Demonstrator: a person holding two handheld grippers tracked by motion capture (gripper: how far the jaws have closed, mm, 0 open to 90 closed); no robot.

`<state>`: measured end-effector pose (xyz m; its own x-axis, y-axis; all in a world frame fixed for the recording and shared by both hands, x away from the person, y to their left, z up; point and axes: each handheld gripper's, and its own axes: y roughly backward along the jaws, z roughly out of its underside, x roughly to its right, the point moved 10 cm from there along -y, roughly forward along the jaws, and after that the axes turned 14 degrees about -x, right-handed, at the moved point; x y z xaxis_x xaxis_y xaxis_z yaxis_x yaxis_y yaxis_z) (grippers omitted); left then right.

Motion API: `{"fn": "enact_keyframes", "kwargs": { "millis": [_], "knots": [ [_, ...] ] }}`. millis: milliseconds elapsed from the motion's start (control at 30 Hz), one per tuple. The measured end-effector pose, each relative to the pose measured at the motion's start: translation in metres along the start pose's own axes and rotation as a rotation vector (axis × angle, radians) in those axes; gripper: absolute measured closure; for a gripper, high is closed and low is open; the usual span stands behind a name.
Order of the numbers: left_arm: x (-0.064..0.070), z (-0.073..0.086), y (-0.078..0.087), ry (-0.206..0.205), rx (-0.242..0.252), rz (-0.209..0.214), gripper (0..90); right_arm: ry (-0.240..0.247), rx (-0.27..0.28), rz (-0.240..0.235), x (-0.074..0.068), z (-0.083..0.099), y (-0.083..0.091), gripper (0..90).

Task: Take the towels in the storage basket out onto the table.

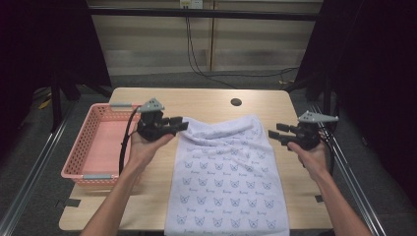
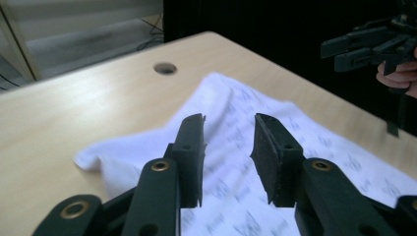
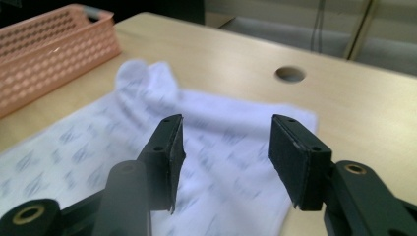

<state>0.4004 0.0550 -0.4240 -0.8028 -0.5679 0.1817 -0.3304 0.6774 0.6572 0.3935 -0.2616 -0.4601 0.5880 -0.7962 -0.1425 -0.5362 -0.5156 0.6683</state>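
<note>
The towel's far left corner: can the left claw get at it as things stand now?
Probably yes. The left claw is open beside the towel, its jaws aimed at that bunched corner, and nothing lies between them.

A pale wooden table carries two things — a white patterned towel and a pink basket.
</note>
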Motion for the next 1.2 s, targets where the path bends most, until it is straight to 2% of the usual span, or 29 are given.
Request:
{"fn": "enact_keyframes", "kwargs": {
  "millis": [67,100,133,200,233,300,333,400,433,467,500,533,567,633,800,867,900,933,967,1000,1067,1133,1200],
  "knots": [
    [0.021,0.018,-0.005,-0.038,-0.034,0.037,67.3,0.004,-0.027,-0.021,-0.012,0.018,0.000,45.9],
    [0.027,0.026,-0.006,-0.039,-0.046,0.045,67.7,0.007,-0.047,-0.043,-0.019,0.027,-0.001,45.9],
    [0.039,0.039,-0.009,-0.034,-0.060,0.085,68.7,0.012,-0.064,-0.053,-0.024,0.035,-0.001,45.9],
    [0.049,0.061,-0.015,-0.048,-0.099,0.090,69.9,0.021,-0.114,-0.081,-0.038,0.059,-0.004,46.3],
    [0.055,0.078,-0.021,-0.047,-0.135,0.106,70.4,0.029,-0.135,-0.091,-0.043,0.067,-0.005,46.3],
    [0.058,0.104,-0.030,-0.038,-0.196,0.096,70.5,0.021,-0.197,-0.149,-0.058,0.091,-0.010,48.9],
    [0.059,0.112,-0.034,-0.041,-0.217,0.098,70.0,0.034,-0.225,-0.167,-0.065,0.101,-0.013,50.9],
    [0.056,0.132,-0.045,-0.036,-0.285,0.060,66.0,0.055,-0.279,-0.166,-0.072,0.116,-0.021,49.8],
    [0.056,0.138,-0.050,-0.029,-0.303,0.066,62.2,0.066,-0.312,-0.155,-0.073,0.123,-0.025,48.9],
    [0.055,0.146,-0.053,-0.041,-0.338,0.051,60.0,0.080,-0.335,-0.139,-0.074,0.127,-0.029,48.9],
    [0.057,0.149,-0.055,-0.058,-0.341,0.051,56.9,0.089,-0.346,-0.133,-0.073,0.129,-0.032,49.1],
    [0.059,0.154,-0.056,-0.074,-0.367,0.058,57.5,0.089,-0.346,-0.121,-0.071,0.129,-0.034,49.2],
    [0.060,0.159,-0.056,-0.090,-0.378,0.046,64.2,0.092,-0.346,-0.111,-0.069,0.129,-0.036,50.1],
    [0.064,0.164,-0.051,-0.088,-0.374,0.054,69.2,0.093,-0.338,-0.119,-0.069,0.128,-0.037,50.4],
    [0.079,0.180,-0.036,-0.079,-0.379,0.094,69.9,0.084,-0.342,-0.145,-0.074,0.131,-0.034,51.9],
    [0.085,0.185,-0.031,-0.071,-0.387,0.111,69.7,0.096,-0.346,-0.147,-0.076,0.134,-0.032,57.5],
    [0.091,0.188,-0.028,-0.069,-0.385,0.136,69.7,0.101,-0.352,-0.155,-0.078,0.136,-0.030,58.1],
    [0.093,0.190,-0.027,-0.078,-0.392,0.141,69.6,0.104,-0.363,-0.170,-0.082,0.140,-0.027,60.6],
    [0.097,0.192,-0.025,-0.072,-0.395,0.162,69.5,0.109,-0.366,-0.177,-0.084,0.141,-0.025,64.6],
    [0.101,0.195,-0.022,-0.058,-0.406,0.210,68.7,0.110,-0.378,-0.186,-0.086,0.144,-0.022,67.9],
    [0.103,0.199,-0.018,-0.055,-0.415,0.245,68.3,0.127,-0.399,-0.200,-0.090,0.150,-0.016,77.4],
    [0.105,0.201,-0.016,-0.043,-0.418,0.256,68.2,0.136,-0.408,-0.219,-0.094,0.155,-0.012,85.3],
    [0.104,0.199,-0.017,-0.060,-0.424,0.235,65.4,0.148,-0.434,-0.243,-0.099,0.159,-0.009,89.3]
  ]
}}
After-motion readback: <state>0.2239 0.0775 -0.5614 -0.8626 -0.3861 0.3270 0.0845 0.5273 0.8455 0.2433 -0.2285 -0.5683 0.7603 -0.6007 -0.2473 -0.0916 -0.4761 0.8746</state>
